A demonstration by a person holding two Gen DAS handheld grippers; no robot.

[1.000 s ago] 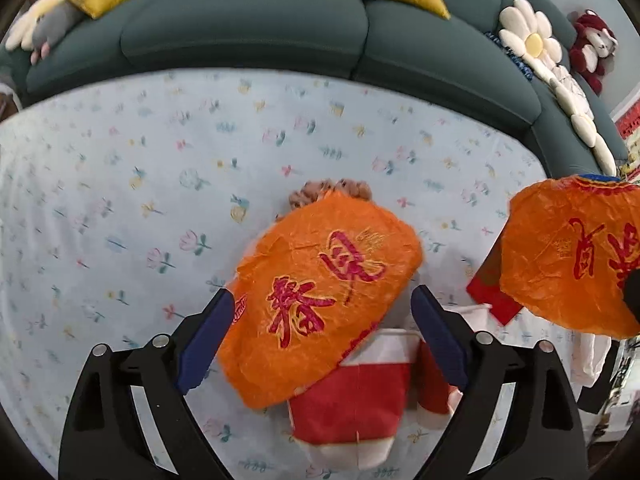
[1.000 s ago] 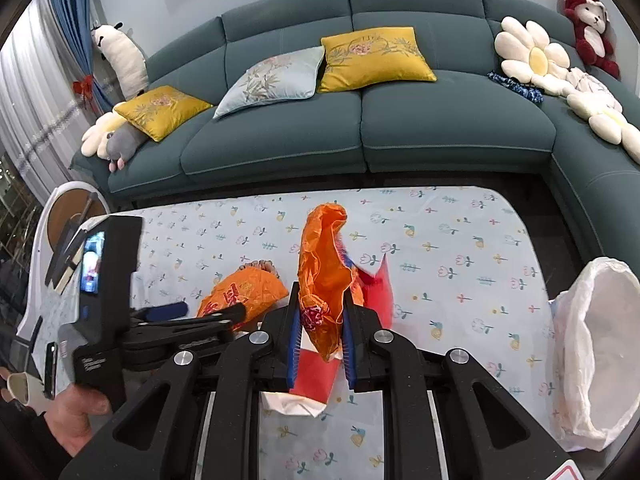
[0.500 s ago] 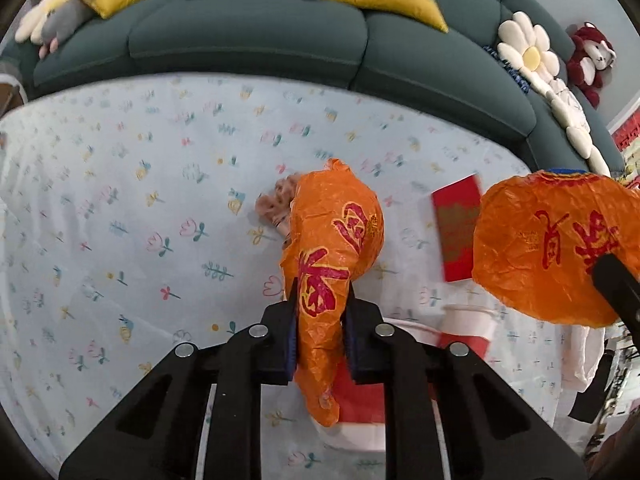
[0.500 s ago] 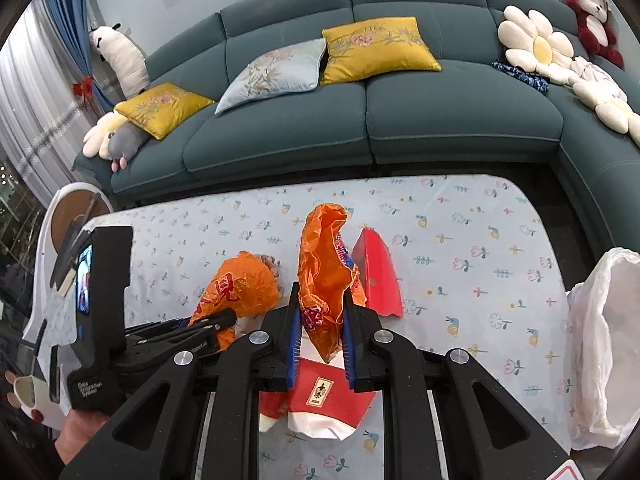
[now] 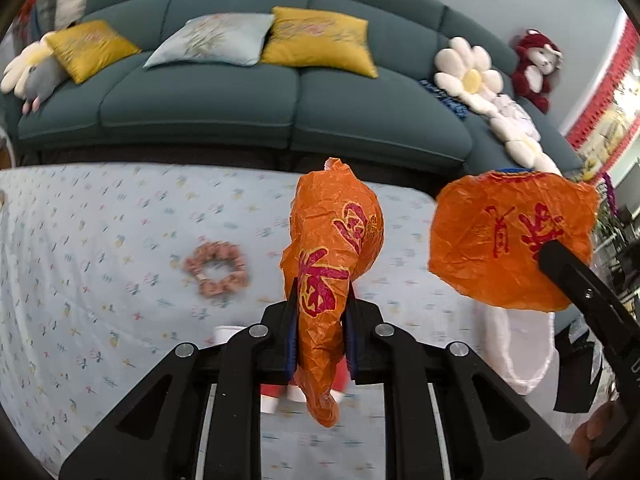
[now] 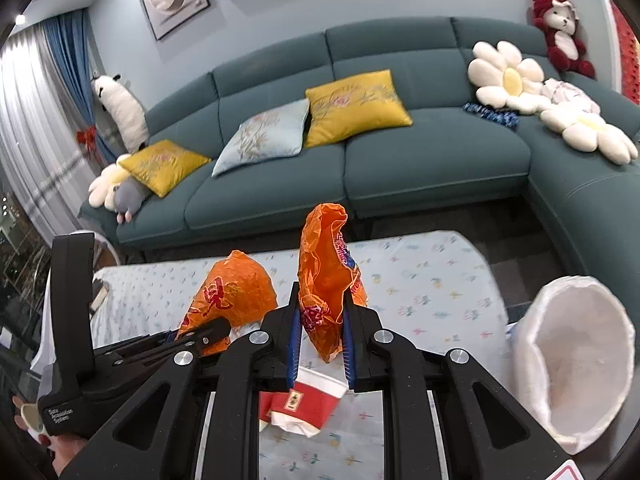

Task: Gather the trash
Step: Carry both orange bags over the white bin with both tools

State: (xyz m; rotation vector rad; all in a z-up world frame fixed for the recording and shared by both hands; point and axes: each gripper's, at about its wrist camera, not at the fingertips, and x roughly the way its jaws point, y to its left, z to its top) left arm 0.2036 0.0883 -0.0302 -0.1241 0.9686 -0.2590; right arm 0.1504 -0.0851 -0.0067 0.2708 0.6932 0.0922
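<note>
A: What is the room showing, starting close in?

B: A desk (image 6: 420,292) under a pale flower-print cloth is filling the foreground. Nearest, a crushed red and white paper cup (image 6: 308,404) is lying on its side on the cloth, partly hidden behind the right claw's fingers.

A: And the claws?

B: The left claw (image 5: 320,340) is pinching an orange plastic bag (image 5: 332,248) with red characters; its fingers are clamped narrow on the bag's lower part. The bag is standing long axis upright, top bulging above the fingers, tail hanging below them. The right claw (image 6: 320,344) is gripping a second orange bag (image 6: 326,276) the same way, upright, with its open crumpled mouth pointing up. Both bags are being held off the cloth.

A: Anything around them?

B: Just to the right, beside the desk's edge, a white trash bag (image 6: 576,364) is gaping open toward the right claw. On the cloth farther out, left of the first bag, a pink scrunchie (image 5: 216,268) is lying flat, well apart from the cup.

A: Beyond that?

B: A teal sofa (image 6: 432,160) is running along the wall, carrying yellow cushions (image 6: 356,104), flower-shaped pillows (image 6: 508,76) and a red plush bear (image 6: 560,36).
</note>
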